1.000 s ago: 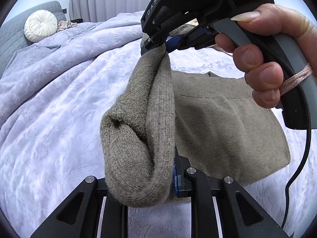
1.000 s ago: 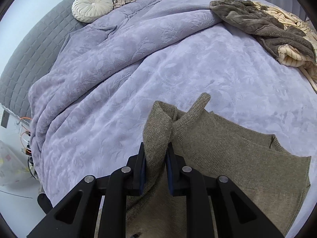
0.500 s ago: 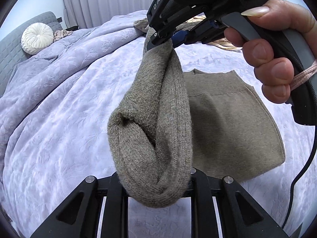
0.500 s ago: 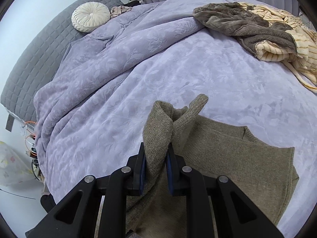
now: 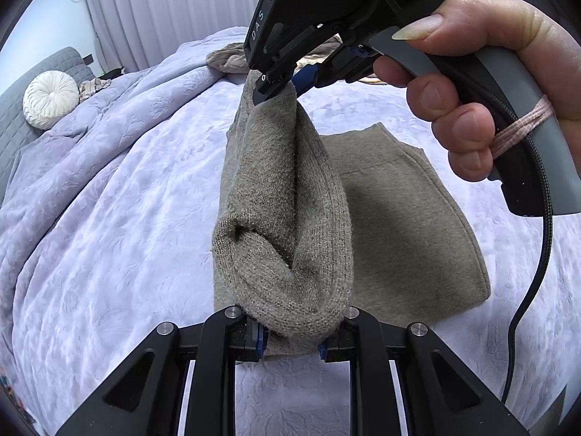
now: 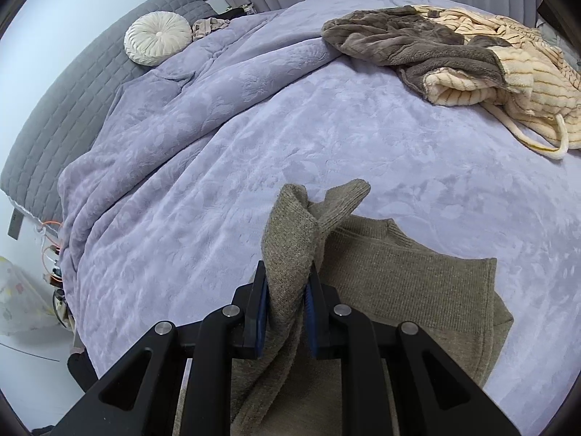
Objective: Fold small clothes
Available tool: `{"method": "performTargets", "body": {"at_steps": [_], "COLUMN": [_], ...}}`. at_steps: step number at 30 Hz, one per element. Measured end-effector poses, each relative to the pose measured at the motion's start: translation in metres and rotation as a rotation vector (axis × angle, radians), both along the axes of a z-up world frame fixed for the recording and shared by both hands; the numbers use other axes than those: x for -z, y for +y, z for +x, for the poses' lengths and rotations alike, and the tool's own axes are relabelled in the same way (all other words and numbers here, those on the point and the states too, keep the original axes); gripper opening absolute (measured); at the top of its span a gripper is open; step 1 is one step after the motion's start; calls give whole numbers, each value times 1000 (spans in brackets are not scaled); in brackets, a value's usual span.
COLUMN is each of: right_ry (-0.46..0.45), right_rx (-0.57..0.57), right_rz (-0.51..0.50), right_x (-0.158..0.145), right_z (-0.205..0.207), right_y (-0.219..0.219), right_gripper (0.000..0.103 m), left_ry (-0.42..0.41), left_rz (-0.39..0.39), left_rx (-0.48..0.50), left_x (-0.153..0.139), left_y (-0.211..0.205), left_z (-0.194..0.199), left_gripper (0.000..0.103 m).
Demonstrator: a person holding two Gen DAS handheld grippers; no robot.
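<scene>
Olive-brown knitted garment (image 5: 287, 218) pinched in both left tongs (image 5: 290, 341) and right tongs (image 6: 287, 301), lifted above lavender embossed bedspread (image 6: 326, 138)

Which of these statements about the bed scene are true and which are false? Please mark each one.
1. Both grippers hold the same brown knit garment. True: the left gripper and the right gripper are each closed on a fold of it.
2. The whole garment hangs in the air. False: its lower part lies flat on the purple bedspread.
3. A round white cushion rests near the grey headboard. True.
4. The bed holds no other clothes. False: a pile of brown and cream fleece clothes lies at the far side.
5. The right gripper is held by a gloved hand. False: the hand is bare.
</scene>
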State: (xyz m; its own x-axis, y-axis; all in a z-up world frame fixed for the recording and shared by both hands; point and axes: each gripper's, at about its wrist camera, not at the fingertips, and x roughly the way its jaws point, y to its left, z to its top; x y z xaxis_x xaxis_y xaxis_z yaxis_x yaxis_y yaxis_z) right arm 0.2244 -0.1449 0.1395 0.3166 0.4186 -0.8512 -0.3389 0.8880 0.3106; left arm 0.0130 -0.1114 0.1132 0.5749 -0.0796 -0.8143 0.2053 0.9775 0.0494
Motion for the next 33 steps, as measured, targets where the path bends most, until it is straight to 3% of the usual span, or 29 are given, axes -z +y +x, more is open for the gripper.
{"method": "performTargets", "body": {"at_steps": [33], "right_ry": [8], "right_rx": [41], "right_rz": [23], "right_x": [21], "right_z": [-8], "right_y": [-63], "right_gripper": [19], "left_ry": [31], "left_rz": [77], "left_rx": [77], "left_x": [15], "left_y": [-30], "left_z": [17], "left_gripper": [21]}}
